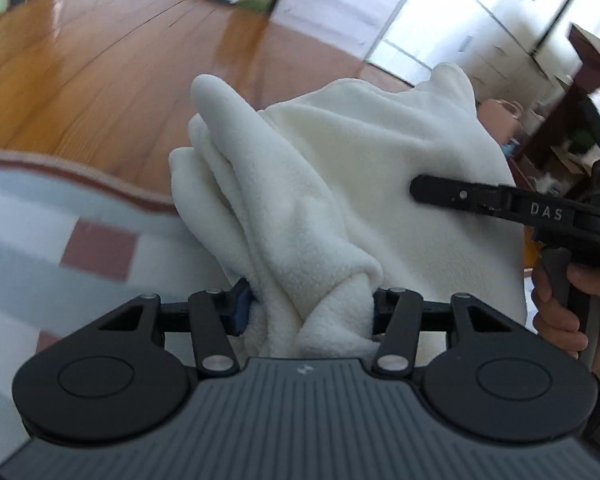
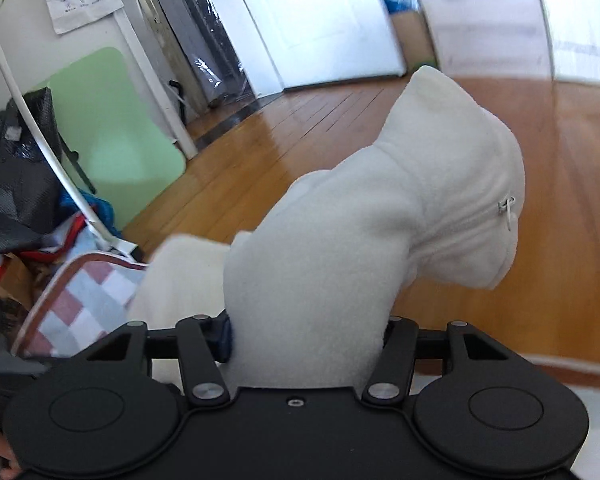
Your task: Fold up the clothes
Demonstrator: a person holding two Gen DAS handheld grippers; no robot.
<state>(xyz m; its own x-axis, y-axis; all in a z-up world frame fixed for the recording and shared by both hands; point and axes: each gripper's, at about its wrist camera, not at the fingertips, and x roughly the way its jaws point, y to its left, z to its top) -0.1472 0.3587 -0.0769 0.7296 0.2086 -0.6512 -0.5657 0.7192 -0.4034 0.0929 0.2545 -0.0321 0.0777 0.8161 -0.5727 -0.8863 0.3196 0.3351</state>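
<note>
Left gripper (image 1: 306, 308) and right gripper (image 2: 306, 340) each clamp a bunch of white fleece garment (image 1: 340, 152); a hand (image 1: 560, 304) wraps the right gripper's handle

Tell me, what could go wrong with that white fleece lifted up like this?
The left claw pinches only a twisted bunch of the white fleece garment, so it might slip out. The right claw also holds a thick wad, so the fold could come out lopsided. The zipper pull dangles and may snag.
</note>
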